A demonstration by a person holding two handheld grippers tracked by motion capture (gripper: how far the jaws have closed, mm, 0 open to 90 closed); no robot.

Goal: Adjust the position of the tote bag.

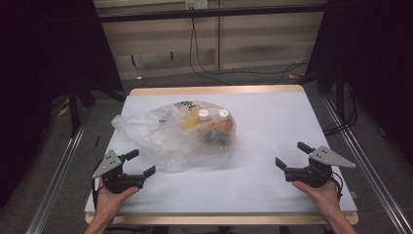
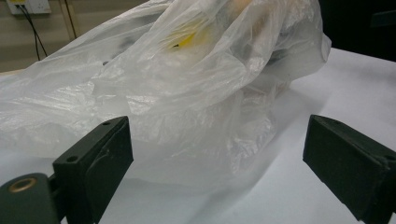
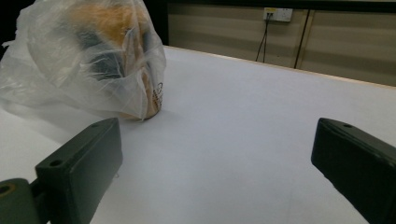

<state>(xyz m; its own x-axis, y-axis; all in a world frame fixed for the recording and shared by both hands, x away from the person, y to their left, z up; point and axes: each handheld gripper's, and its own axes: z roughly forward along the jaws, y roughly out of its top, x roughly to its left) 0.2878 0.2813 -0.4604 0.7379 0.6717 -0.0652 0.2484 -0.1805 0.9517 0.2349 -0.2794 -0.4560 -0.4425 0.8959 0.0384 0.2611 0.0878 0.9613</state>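
Observation:
A clear, crumpled plastic bag lies in the middle of the white table. Inside it are orange bottles with two white caps. My left gripper rests near the front left, open, with its jaws pointing at the bag's near side. From that gripper's own view the bag sits just beyond the open jaws, which hold nothing. My right gripper rests at the front right, open and empty, well apart from the bag. Its own view has the bag at the upper left, beyond the gripper.
The table has a wooden edge at the far side. Black cables run over the floor behind it. Metal rails flank the table, and dark curtains hang at both sides. A wall socket is at the back.

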